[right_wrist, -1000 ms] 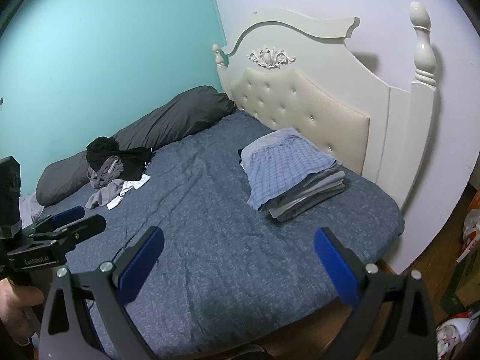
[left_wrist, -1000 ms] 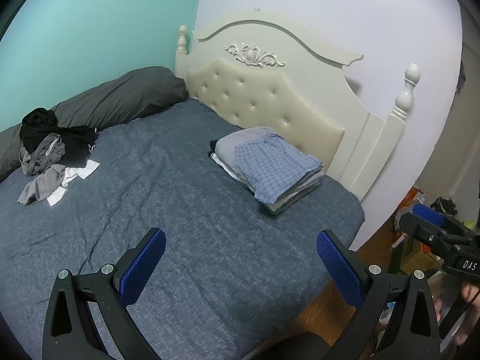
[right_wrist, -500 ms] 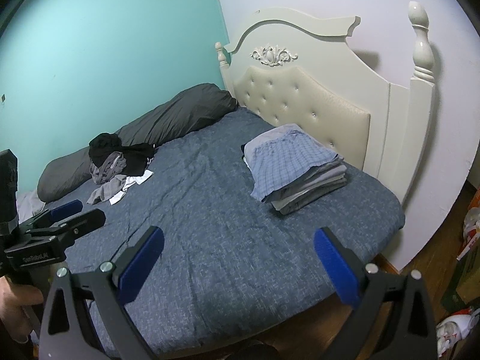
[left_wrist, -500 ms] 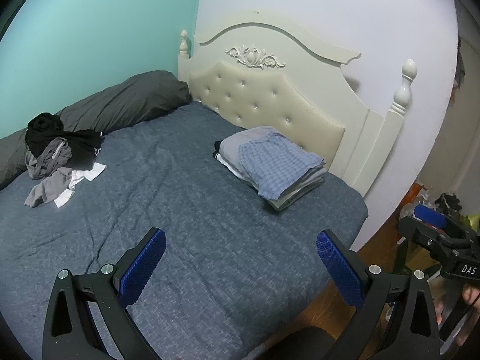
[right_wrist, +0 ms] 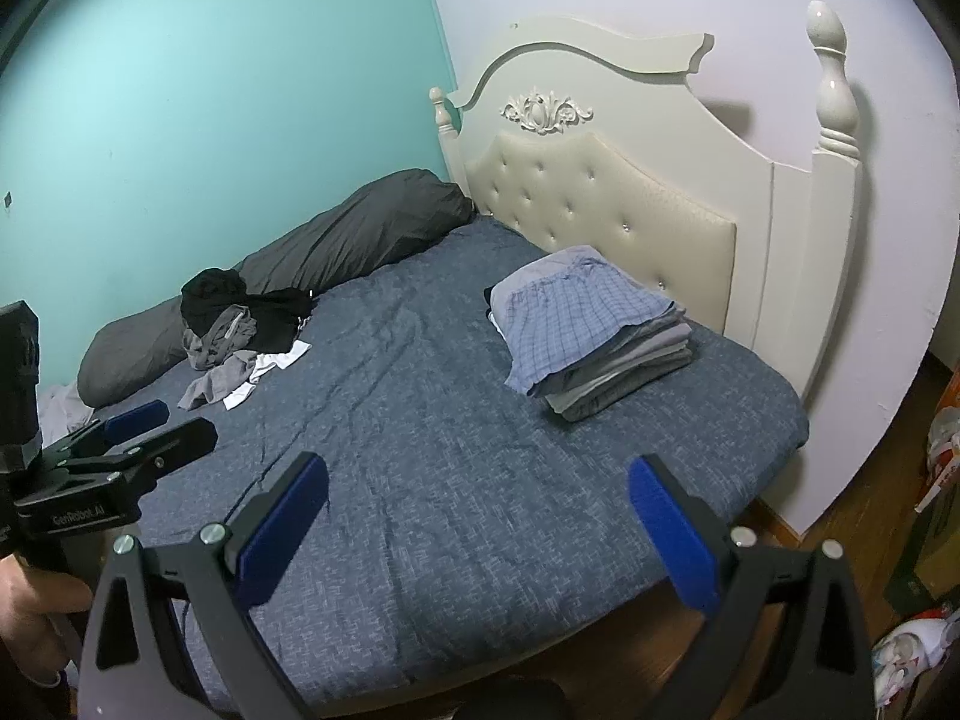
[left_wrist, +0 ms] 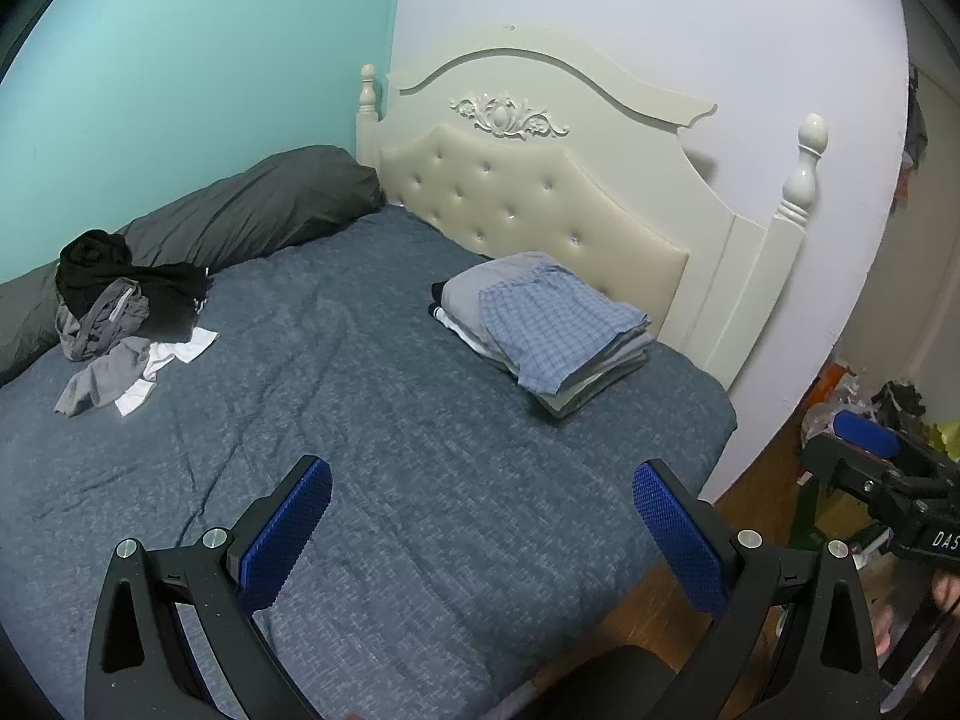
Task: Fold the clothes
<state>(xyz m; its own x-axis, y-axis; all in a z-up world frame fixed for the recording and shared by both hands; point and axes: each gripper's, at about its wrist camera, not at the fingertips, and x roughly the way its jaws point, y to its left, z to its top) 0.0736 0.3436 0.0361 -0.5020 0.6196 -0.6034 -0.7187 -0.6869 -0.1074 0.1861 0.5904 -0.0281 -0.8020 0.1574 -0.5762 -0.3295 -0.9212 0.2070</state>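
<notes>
A stack of folded clothes (left_wrist: pixel 552 330) (right_wrist: pixel 594 330), with a blue checked piece on top, lies on the blue bed (left_wrist: pixel 360 420) (right_wrist: pixel 420 450) near the headboard. A loose pile of black, grey and white clothes (left_wrist: pixel 120 312) (right_wrist: pixel 240 330) lies at the far left beside a dark pillow. My left gripper (left_wrist: pixel 480 480) hangs open over the near part of the bed, holding nothing. My right gripper (right_wrist: pixel 477 471) is also open and holds nothing. Each gripper shows at the edge of the other's view: the right gripper (left_wrist: pixel 840 450), the left gripper (right_wrist: pixel 162 426).
A long dark grey pillow (left_wrist: pixel 252 204) (right_wrist: pixel 360 234) runs along the teal wall. A cream tufted headboard (left_wrist: pixel 540 198) (right_wrist: pixel 630 204) with posts stands behind the stack. Wooden floor with clutter (left_wrist: pixel 852 396) (right_wrist: pixel 936 480) lies to the right of the bed.
Both views have drifted slightly, so the bed sits a little further off. The grippers stay open and the clothes have not moved.
</notes>
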